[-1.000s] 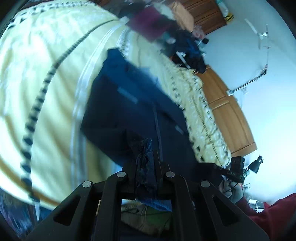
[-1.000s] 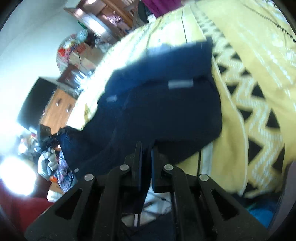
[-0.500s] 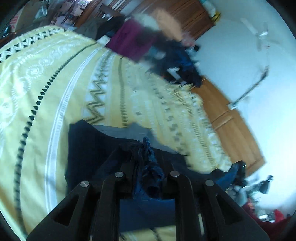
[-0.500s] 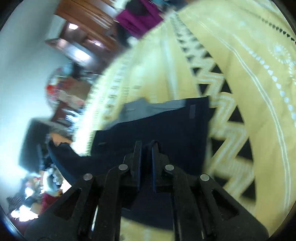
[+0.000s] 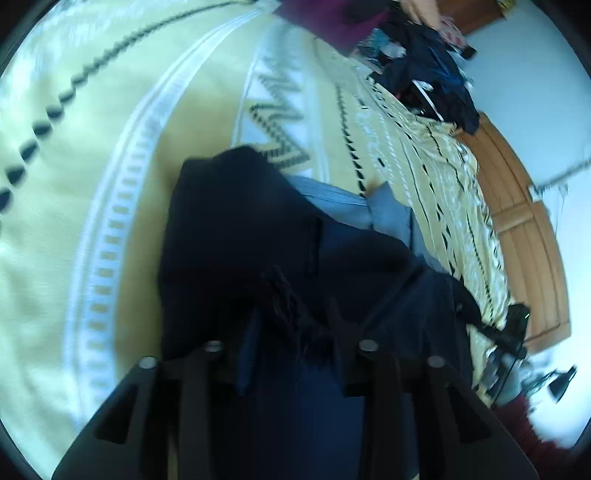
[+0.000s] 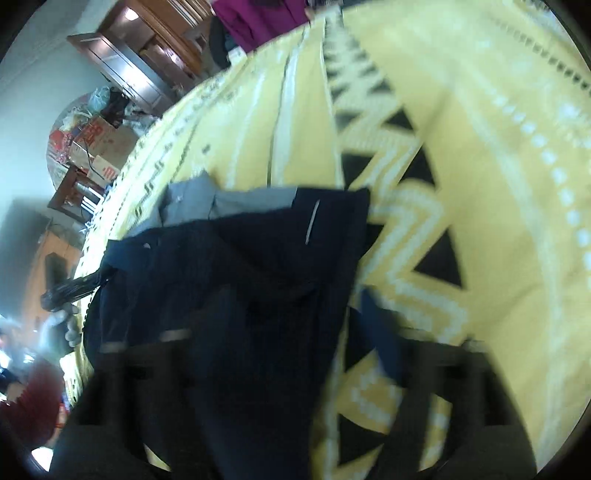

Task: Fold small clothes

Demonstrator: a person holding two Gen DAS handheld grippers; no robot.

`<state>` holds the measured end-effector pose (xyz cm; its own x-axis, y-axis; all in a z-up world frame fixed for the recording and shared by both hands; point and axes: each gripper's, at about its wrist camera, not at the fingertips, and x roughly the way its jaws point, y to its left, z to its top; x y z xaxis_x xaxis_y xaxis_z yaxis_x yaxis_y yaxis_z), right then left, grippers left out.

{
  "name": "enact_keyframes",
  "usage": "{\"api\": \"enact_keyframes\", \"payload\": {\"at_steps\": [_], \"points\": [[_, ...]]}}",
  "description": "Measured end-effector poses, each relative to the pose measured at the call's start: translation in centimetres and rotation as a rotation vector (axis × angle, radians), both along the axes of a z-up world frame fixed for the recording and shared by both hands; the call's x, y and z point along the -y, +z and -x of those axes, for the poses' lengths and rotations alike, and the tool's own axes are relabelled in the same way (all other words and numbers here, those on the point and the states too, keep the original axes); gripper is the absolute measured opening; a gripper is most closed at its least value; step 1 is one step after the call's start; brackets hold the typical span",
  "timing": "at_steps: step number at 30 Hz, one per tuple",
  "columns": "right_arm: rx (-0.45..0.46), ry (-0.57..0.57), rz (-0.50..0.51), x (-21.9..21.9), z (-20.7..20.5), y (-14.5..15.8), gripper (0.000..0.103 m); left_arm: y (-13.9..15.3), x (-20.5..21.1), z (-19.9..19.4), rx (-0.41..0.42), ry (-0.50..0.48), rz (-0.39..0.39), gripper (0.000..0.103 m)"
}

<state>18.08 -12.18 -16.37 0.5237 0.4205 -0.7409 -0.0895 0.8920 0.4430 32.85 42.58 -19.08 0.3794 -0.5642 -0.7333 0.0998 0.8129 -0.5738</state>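
Observation:
A dark navy garment [image 5: 240,229] with a grey inner part [image 5: 332,199] lies on the yellow patterned bedspread [image 5: 110,147]. My left gripper [image 5: 295,325] stands open just above its near edge, with a bunched fold of the cloth still lying between the spread fingers. In the right wrist view the same garment [image 6: 277,258] lies folded over, its grey part [image 6: 207,199] poking out at the far side. My right gripper [image 6: 295,317] is blurred, its fingers wide apart over the cloth's near edge. Each gripper shows small in the other's view [image 5: 513,325] [image 6: 70,288].
A pile of dark clothes [image 5: 432,74] and a magenta garment [image 6: 258,18] sit at the far end of the bed. Wooden cabinets [image 5: 517,221] line the wall, and cardboard boxes [image 6: 99,140] stand beyond the bed edge. A red sleeve [image 6: 29,398] is low left.
Both grippers carried the near edge forward and down over the garment, folding it. Both sets of fingers, shut on the cloth before, have now spread apart.

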Motion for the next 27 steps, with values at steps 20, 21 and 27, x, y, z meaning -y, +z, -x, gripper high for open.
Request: {"api": "enact_keyframes", "payload": {"at_steps": [20, 21, 27], "points": [[0.067, 0.078, 0.179, -2.5, -2.8, -1.8, 0.076, 1.7, 3.3, -3.7, 0.175, -0.199, -0.411, 0.048], [0.068, 0.074, 0.183, -2.5, -2.9, -1.9, 0.072, 1.1, 3.6, -4.2, 0.162, -0.197, -0.402, 0.048], [0.088, 0.077, 0.214, -2.3, -3.1, -2.1, 0.056, 0.3, 4.1, -4.4, 0.183, -0.192, -0.371, 0.038]]}}
